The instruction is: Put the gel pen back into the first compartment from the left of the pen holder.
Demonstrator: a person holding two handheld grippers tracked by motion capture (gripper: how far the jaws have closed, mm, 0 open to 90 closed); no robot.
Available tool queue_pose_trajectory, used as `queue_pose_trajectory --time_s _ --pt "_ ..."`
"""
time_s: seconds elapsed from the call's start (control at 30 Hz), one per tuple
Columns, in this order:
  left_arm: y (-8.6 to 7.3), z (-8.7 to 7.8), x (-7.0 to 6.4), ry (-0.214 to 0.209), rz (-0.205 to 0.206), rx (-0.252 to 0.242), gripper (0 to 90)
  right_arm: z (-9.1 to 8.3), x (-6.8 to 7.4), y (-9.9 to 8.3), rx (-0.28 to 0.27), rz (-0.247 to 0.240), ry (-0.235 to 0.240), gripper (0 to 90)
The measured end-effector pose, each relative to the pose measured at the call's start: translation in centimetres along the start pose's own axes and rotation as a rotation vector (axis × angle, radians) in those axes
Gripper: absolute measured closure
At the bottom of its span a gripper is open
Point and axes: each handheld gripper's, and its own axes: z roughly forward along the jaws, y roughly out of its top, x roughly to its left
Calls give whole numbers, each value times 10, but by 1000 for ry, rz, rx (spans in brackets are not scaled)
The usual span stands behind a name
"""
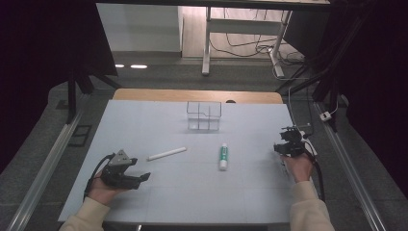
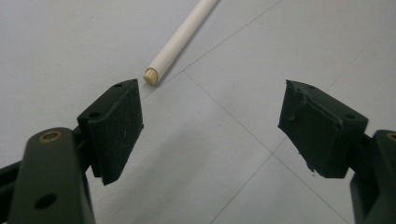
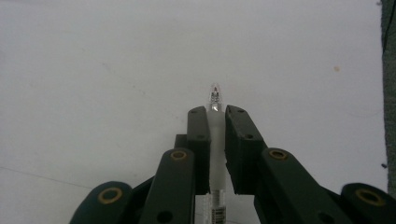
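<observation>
Left hand-held gripper (image 2: 210,121) agape near white stick (image 2: 180,39) end; right hand-held gripper (image 3: 216,121) clamps clear pen (image 3: 215,100) near table edge (image 3: 384,93).

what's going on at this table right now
A person holds a gripper in each hand over a pale table. The right gripper is shut on a clear pen. The left gripper is open, just short of a white stick lying flat. A green and white tube and a clear divided organizer sit untouched.

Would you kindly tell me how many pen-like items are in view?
3: a white stick near the left gripper, a green-and-white marker mid-table, and a clear pen clamped in the right gripper.
</observation>
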Motion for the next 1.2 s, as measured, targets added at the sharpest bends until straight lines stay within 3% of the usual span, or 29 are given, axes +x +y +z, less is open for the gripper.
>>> queue_pose_trajectory --time_s 0.93,1.2 --pt "1 0 0 2 -7 -5 217 -33 13 14 -247 -21 101 804" --pt "1 -1 0 3 -8 -7 217 -35 21 18 -292 -40 132 803"
